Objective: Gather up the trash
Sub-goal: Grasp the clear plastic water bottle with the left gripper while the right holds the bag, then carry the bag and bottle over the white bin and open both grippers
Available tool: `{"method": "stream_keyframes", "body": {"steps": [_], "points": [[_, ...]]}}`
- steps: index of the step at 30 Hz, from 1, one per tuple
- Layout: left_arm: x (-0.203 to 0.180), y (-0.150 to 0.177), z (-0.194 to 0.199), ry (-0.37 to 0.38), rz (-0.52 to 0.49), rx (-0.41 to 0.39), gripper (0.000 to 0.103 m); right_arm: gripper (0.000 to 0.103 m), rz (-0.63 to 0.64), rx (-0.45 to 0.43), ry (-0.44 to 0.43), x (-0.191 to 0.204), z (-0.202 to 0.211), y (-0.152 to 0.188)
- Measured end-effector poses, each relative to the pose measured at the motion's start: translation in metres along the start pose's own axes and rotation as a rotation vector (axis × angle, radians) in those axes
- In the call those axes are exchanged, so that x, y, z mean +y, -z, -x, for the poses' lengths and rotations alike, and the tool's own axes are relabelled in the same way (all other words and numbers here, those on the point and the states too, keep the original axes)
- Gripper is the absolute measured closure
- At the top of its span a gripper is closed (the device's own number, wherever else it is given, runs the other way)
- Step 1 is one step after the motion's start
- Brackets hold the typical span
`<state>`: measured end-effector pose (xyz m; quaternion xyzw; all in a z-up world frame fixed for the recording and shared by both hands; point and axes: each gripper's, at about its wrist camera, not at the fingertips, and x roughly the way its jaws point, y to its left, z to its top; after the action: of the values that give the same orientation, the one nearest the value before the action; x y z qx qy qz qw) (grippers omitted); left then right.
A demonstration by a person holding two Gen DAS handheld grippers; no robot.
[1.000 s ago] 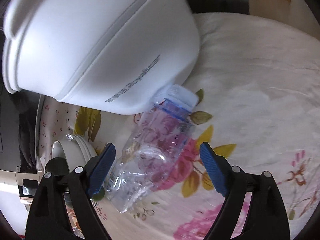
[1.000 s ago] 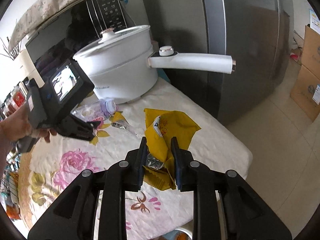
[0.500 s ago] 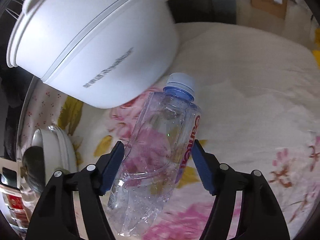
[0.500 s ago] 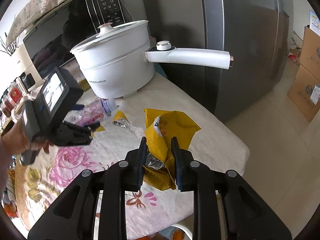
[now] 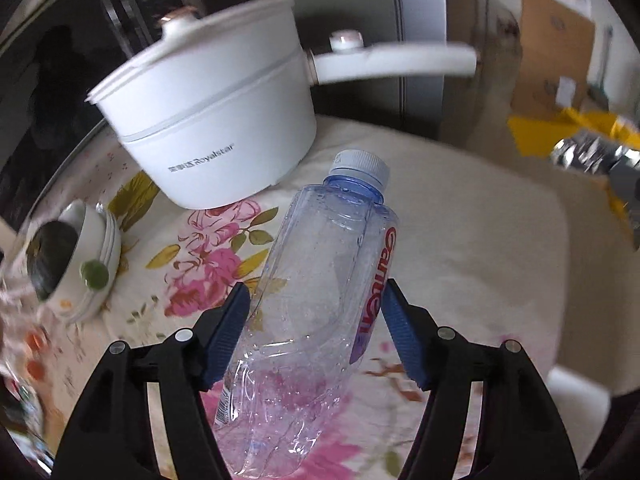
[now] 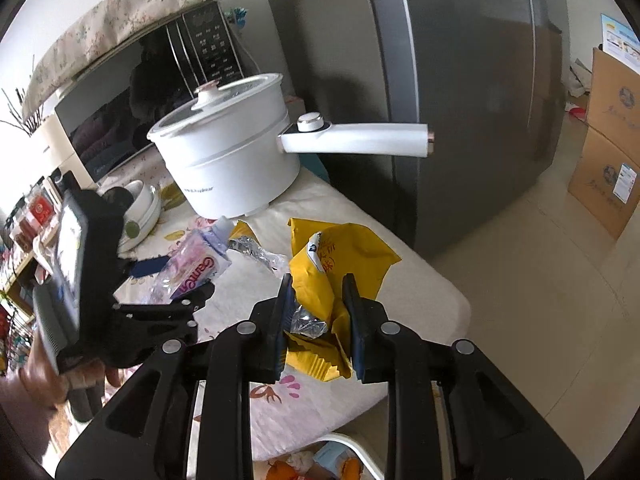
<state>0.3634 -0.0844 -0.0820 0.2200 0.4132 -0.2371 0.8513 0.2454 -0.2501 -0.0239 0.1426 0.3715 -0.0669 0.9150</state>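
Left tongs clamp a clear bottle lifted off the table — right tongs grip a yellow wrapper near its front edge.

Both cameras sit just behind their own gripper fingers and look forward and steeply down at the floral tablecloth. The left wrist view is near the white electric pot, facing it from the side away from the microwave, so the pot fills the upper frame. The right wrist view stands farther back from the same pot, toward the table's near edge, and is wide enough to take in the fridge behind the pot's handle. Both views share the pot and the cloth before it.
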Motion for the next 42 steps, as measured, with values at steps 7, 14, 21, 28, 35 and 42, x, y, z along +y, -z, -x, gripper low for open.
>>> {"method": "stream_keyframes", "body": {"steps": [7,14,21,28,35,42], "points": [[-0.015,0.012,0.043,0.023,0.139,-0.105,0.037,0.080,-0.020,-0.018,-0.005,-0.013,0.015,0.002],[-0.030,0.026,0.079,0.057,0.264,-0.189,0.037,0.080,0.018,-0.044,0.000,-0.016,0.034,0.010],[-0.047,0.048,0.113,0.106,0.391,-0.274,0.036,0.079,0.048,-0.088,0.017,-0.023,0.059,0.020],[-0.069,0.080,0.145,0.174,0.518,-0.334,0.036,0.079,0.091,-0.100,0.019,-0.024,0.077,0.039],[-0.075,0.115,0.171,0.202,0.577,-0.353,0.036,0.079,0.094,-0.042,0.006,-0.028,0.098,0.082],[-0.077,0.142,0.182,0.228,0.590,-0.349,0.036,0.063,0.150,0.021,-0.014,-0.014,0.114,0.138]]}}
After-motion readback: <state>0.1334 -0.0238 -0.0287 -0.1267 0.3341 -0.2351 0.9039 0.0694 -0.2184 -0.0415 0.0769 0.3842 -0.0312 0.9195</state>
